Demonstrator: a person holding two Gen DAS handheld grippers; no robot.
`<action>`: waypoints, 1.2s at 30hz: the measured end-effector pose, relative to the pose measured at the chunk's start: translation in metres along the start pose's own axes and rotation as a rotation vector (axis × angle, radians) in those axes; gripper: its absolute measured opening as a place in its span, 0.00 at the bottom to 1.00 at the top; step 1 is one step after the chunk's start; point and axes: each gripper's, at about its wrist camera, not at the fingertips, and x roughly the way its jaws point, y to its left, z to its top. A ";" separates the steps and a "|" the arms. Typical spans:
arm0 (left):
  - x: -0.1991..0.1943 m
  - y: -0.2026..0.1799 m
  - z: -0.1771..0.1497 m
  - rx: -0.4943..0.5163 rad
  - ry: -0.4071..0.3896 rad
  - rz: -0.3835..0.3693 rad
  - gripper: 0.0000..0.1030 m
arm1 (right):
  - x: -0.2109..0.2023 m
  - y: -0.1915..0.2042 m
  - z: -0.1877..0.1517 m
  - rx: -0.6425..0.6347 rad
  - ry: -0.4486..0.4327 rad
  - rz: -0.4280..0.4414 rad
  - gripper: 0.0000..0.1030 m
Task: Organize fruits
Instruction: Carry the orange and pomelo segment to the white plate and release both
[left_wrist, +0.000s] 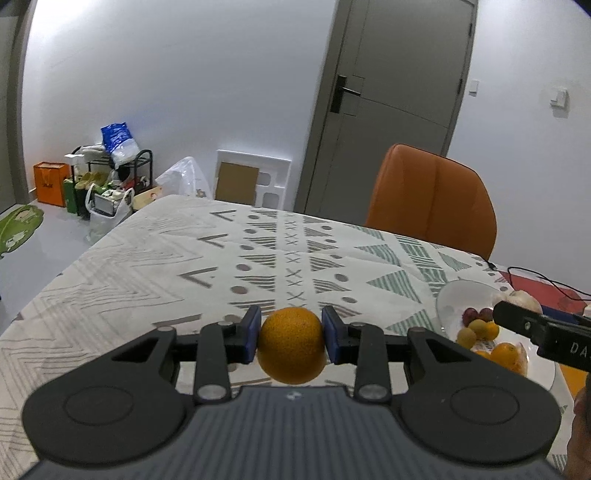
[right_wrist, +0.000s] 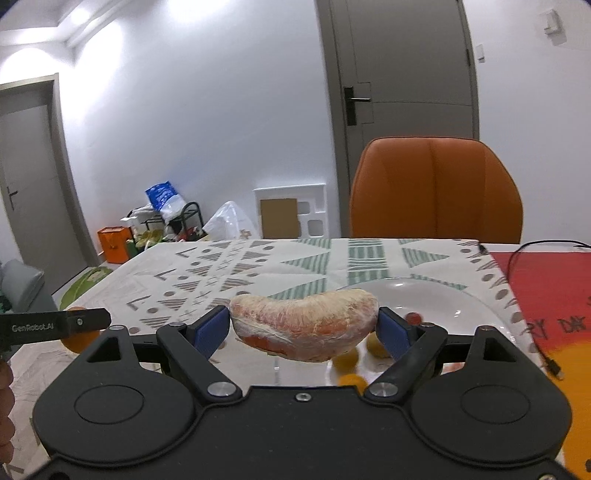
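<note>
The left gripper (left_wrist: 291, 334) has its two blue-padded fingers (left_wrist: 252, 332) pressed against the sides of a round orange citrus fruit with dimpled peel (left_wrist: 291, 345), holding it above the patterned tablecloth (left_wrist: 147, 266) of grey chevrons, green striped triangles, dots and crosses. To its right lies a shallow white plate (left_wrist: 454, 295) with small fruits in it: two reddish grapes (left_wrist: 476, 315), yellow-green round ones and orange pieces.

The right gripper (right_wrist: 303, 332) clamps a peeled pink pomelo segment wrapped in clear film (right_wrist: 304, 325) by its two ends between blue pads (right_wrist: 210, 330), the segment lying crosswise, lifted over the near rim of the plate. Small yellow and orange fruits show beneath it.

In the right wrist view, the side of the left gripper reads "GenRobot.AI" in pale letters. In the left wrist view, the right gripper's black bar shows "DA", cut off at the edge. A red and orange mat (right_wrist: 543, 295) at the right of the table bears dark handwriting, partly readable as "RY DAY". A black cable (right_wrist: 524, 251) runs across it. Behind the table stands an orange leather chair (right_wrist: 436, 188) before a grey door (right_wrist: 399, 92).
</note>
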 end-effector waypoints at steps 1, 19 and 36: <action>0.001 -0.003 0.001 0.006 0.000 -0.003 0.33 | 0.000 -0.003 0.000 0.002 -0.002 -0.003 0.80; 0.022 -0.073 0.004 0.116 0.006 -0.071 0.33 | -0.001 -0.057 -0.002 0.070 -0.045 -0.050 0.80; 0.044 -0.123 0.004 0.180 0.019 -0.153 0.33 | 0.007 -0.099 -0.010 0.156 0.000 -0.119 0.81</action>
